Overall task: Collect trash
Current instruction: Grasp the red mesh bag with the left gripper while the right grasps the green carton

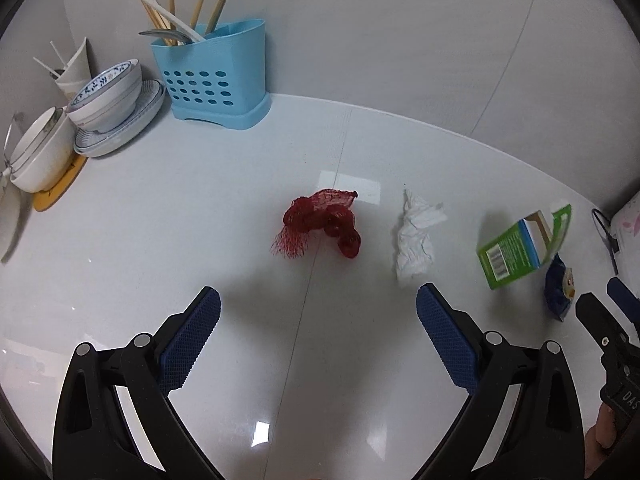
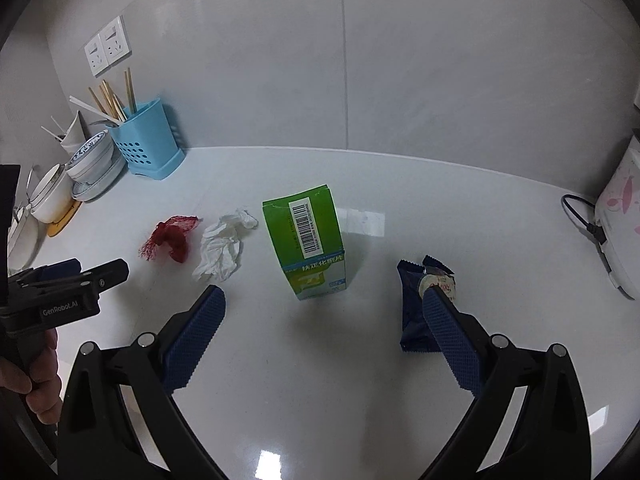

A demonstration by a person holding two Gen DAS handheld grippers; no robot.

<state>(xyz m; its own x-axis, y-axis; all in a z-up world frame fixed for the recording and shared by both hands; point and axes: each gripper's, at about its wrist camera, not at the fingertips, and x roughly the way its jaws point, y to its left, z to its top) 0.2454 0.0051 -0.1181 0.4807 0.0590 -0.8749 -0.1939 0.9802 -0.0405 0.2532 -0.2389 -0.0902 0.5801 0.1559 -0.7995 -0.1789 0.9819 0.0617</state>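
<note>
Both tongs are spread wide and gripping nothing. The left gripper [image 1: 318,312] hangs over bare glossy white counter [image 1: 200,208], its blue cross-hatched pads [image 1: 192,344] well apart, with the red mesh net [image 1: 320,224] lying crumpled beyond the gap, out in the counter's middle. The right gripper [image 2: 324,312] is just as wide open; in the right wrist view its right pad [image 2: 452,340] overlaps the dark blue snack wrapper [image 2: 412,312], though whether it actually touches cannot be told. Between its fingers stands the green cardboard box [image 2: 306,236], upright, top flap open, barcode facing the camera. Just beside the box, toward the net, sits a wad of wrinkled white tissue [image 2: 222,248]; net and tissue lie near each other but apart. Far back at the counter's left rear corner, a light blue perforated plastic caddy [image 1: 212,76] holds chopsticks, next to stacked blue-patterned bowls and plates [image 1: 116,112]. At the right edge, a white appliance with pink flowers [image 2: 620,216] trails a black cord.
</note>
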